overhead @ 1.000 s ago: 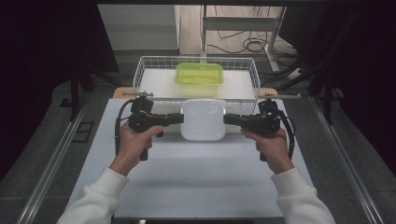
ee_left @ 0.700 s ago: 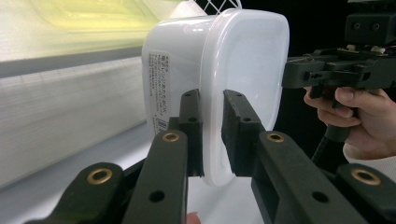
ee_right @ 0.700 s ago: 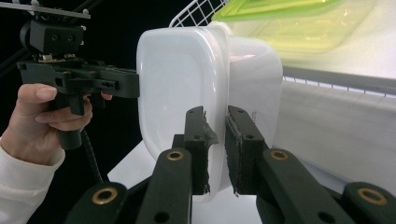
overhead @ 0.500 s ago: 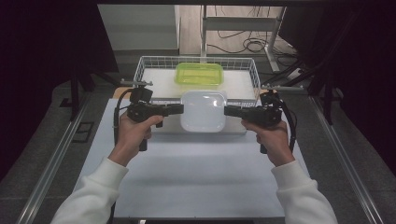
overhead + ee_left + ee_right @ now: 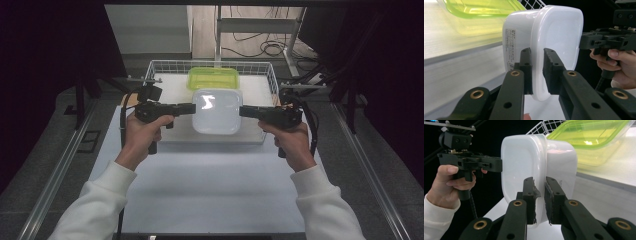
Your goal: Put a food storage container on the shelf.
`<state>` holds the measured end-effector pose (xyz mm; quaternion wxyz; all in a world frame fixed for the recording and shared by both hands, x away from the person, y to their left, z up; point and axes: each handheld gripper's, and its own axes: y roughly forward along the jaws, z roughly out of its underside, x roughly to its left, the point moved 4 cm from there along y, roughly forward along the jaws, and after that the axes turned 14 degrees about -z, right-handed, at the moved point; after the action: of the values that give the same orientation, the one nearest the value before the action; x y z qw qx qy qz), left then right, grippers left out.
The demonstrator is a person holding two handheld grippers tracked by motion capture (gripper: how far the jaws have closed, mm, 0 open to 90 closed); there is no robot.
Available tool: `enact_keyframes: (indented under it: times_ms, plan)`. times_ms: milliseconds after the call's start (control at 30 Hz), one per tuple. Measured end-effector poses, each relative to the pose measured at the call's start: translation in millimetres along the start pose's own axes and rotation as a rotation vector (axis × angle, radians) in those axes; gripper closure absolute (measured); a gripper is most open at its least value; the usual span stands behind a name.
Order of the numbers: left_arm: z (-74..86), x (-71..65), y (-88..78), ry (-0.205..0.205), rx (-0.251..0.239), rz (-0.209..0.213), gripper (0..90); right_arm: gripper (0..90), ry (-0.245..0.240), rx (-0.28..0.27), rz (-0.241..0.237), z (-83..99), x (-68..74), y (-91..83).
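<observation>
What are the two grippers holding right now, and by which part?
Both hold the white lidded container. The left gripper pinches the lid's rim on one side, and the right gripper pinches the rim on the opposite side.

Small printed label on white container (image 5: 510,47), too tiny to read

The lidded container (image 5: 217,111) is milky white with a small printed label on its side. Behind it, the lime-green translucent container (image 5: 213,78) sits in a white wire basket (image 5: 260,66). Both grippers are matte black with brass-coloured rivets; the sleeves are white.
</observation>
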<state>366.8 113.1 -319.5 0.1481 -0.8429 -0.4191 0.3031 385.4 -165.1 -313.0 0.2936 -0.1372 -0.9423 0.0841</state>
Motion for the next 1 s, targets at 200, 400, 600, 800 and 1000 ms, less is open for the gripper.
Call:
enact_keyframes:
  times_ms: [200,400,600,800,1000]
  plan:
    - [-10.2,-0.4,-1.3,0.004,-0.008,-0.005,78.7,78.6,-0.008,-0.005,0.007,-9.1,-0.3,0.6]
    - [-22.5,-0.9,-4.5,0.014,-0.016,-0.004,78.7,78.6,-0.016,-0.010,0.009,-21.3,1.4,0.3]
    - [-37.7,1.3,-5.0,0.021,-0.013,-0.012,78.7,78.6,-0.017,-0.021,0.007,-33.0,0.5,1.7]
    - [-45.8,5.8,-2.6,0.006,-0.021,-0.009,78.6,78.7,-0.016,-0.022,0.004,-44.3,-2.5,4.2]
    - [-53.3,11.6,-1.5,-0.003,-0.027,-0.012,78.6,78.7,-0.009,-0.013,0.001,-53.6,-6.7,9.2]
